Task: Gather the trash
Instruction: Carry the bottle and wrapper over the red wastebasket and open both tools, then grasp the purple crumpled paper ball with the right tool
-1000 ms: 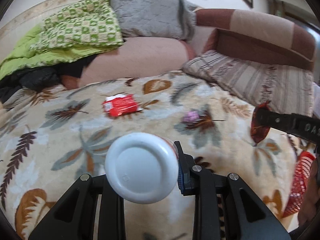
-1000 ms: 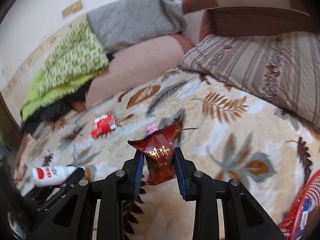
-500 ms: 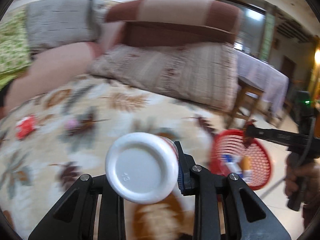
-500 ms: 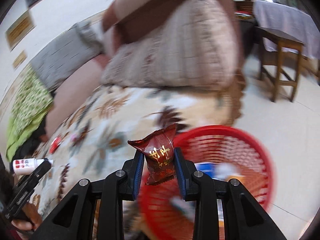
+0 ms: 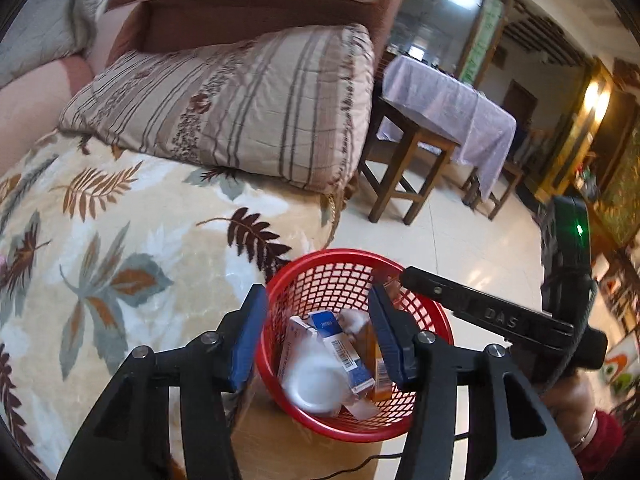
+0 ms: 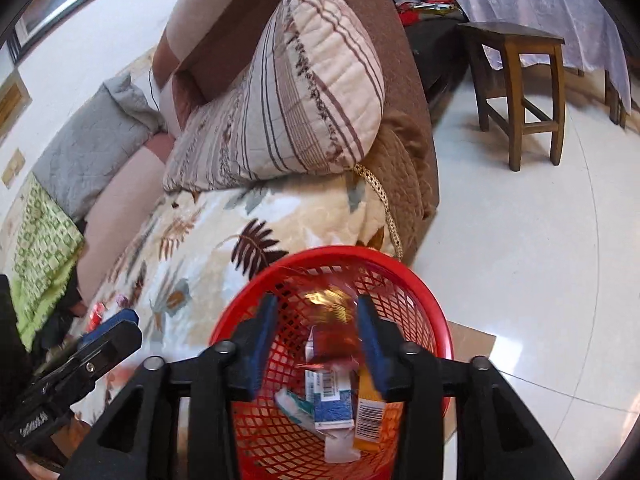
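Note:
A red mesh basket [image 5: 347, 257] [image 6: 332, 251] stands on the floor beside the leaf-patterned blanket [image 5: 120, 240]. My left gripper [image 5: 316, 296] hangs open right above it. A white bottle [image 5: 316, 385], blurred, lies loose inside the basket among small boxes [image 5: 340, 350]. My right gripper [image 6: 316, 308] is also open over the basket, with a dark red snack wrapper [image 6: 334, 322] blurred and loose between its spread fingers. A blue-white box [image 6: 332, 398] and an orange box [image 6: 369, 420] lie in the basket. Each gripper shows in the other's view: the right gripper [image 5: 500, 320], the left gripper [image 6: 108, 334].
A striped pillow [image 5: 248, 96] leans on the brown sofa arm [image 6: 400, 80]. A wooden stool [image 6: 520, 92] and a table with a lilac cloth [image 5: 448, 96] stand on the tiled floor [image 6: 520, 260]. A red packet [image 6: 95, 313] lies far back on the blanket.
Both grippers swung from the blanket to above the red basket and opened. The white bottle and the dark red wrapper left their fingers and dropped toward the basket.

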Demonstrator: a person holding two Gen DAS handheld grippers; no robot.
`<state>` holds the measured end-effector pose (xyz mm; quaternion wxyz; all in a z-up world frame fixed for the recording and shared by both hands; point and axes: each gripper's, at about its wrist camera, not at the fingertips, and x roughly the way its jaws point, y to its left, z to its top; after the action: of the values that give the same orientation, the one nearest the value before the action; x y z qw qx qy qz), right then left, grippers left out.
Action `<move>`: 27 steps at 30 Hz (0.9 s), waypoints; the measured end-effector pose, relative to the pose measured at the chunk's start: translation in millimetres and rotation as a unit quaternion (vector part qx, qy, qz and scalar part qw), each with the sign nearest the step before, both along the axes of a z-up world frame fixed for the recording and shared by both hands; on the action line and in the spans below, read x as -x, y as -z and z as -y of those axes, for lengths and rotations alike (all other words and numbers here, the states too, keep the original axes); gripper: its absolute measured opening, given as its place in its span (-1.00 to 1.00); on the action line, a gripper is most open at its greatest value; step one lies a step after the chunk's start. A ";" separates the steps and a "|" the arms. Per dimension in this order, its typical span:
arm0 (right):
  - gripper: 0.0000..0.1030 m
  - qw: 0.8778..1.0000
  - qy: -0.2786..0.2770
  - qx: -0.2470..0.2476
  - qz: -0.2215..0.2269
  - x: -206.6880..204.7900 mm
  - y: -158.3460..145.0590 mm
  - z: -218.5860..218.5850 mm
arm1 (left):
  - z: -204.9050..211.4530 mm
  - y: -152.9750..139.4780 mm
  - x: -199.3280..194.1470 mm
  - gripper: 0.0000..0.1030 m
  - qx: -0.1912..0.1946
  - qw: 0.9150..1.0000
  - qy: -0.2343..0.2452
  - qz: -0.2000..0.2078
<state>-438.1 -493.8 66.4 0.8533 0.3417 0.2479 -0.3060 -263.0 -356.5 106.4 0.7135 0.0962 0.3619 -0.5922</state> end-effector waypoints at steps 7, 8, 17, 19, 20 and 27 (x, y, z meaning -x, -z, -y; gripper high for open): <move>-0.09 0.999 -0.033 0.024 -0.001 -17.0 -12.3 -18.9 | -58.9 -9.6 -39.9 0.08 0.000 0.996 -0.075 0.041; -0.08 0.999 -0.043 0.027 -0.001 -23.3 -14.1 -25.4 | -68.8 -9.7 -47.2 0.10 0.000 0.995 -0.091 0.045; 0.02 0.980 -0.193 0.048 -0.014 -128.6 -27.8 -108.3 | -187.8 4.5 -144.8 0.16 -0.029 0.959 -0.272 0.074; 0.06 0.974 -0.223 0.035 -0.011 -160.5 -28.1 -123.9 | -215.5 10.9 -171.1 0.18 -0.038 0.940 -0.326 0.092; 0.09 0.971 -0.236 0.029 -0.010 -179.7 -28.4 -131.3 | -226.5 13.8 -180.7 0.18 -0.041 0.933 -0.344 0.094; 0.14 0.953 -0.300 0.018 -0.048 -327.6 -11.0 -170.0 | -290.6 43.0 -256.1 0.18 -0.057 0.897 -0.434 0.056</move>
<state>-110.6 -323.8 77.5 0.8990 0.2211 0.3738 -0.0564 -6.9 -65.8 63.4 0.9120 0.0037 0.3604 -0.1957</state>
